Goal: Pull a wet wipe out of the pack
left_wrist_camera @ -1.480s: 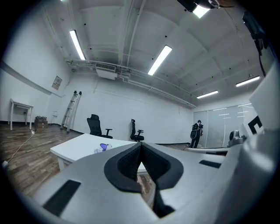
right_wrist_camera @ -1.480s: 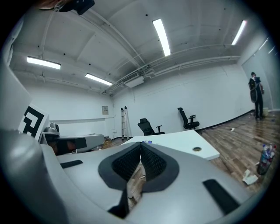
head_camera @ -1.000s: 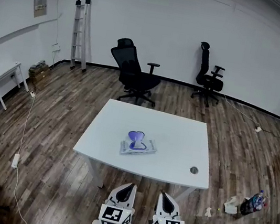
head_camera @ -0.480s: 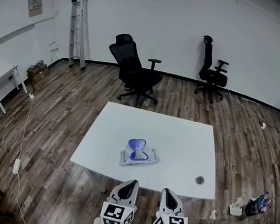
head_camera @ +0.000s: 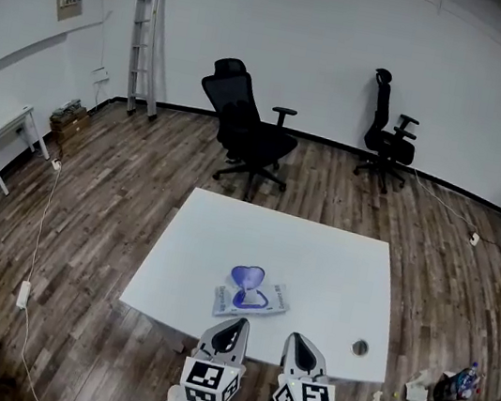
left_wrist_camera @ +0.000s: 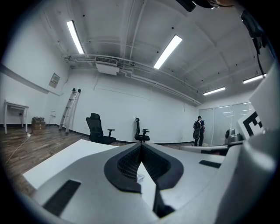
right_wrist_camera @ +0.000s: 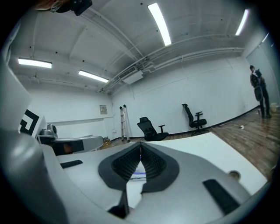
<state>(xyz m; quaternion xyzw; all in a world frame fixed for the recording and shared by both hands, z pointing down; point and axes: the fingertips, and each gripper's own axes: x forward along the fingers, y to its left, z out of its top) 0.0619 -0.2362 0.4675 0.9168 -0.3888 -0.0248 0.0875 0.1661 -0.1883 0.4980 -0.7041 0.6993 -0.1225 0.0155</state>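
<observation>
From the head view we see a white rectangular table (head_camera: 318,254) on a wood-plank floor. A flat, pale wet wipe pack (head_camera: 250,298) lies near the table's near edge, a little left of centre, with its blue-purple lid (head_camera: 246,278) standing open. The left gripper (head_camera: 232,322) and the right gripper (head_camera: 295,338) are side by side at the near edge, both pointing toward the far wall. The pack lies just beyond the left one's tip. This view does not show us how the jaws stand.

The gripper views settle that. On the left gripper (left_wrist_camera: 141,148) the dark ribbed pads meet at the tips with nothing between them. On the right gripper (right_wrist_camera: 140,146) the pads are likewise pressed together and empty. Through the gap below the right gripper's tips we see a sliver of the pack (right_wrist_camera: 138,174), low on the tabletop ahead.

Only the gripper views show the ceiling with its long strip lights (left_wrist_camera: 168,51) and a person (left_wrist_camera: 199,130) standing far off to the right. Only the head view shows the round hole (head_camera: 360,347) in the table's near right corner. All three views show the two black office chairs (head_camera: 244,127) and the folding ladder (head_camera: 145,49) against the far wall.
</observation>
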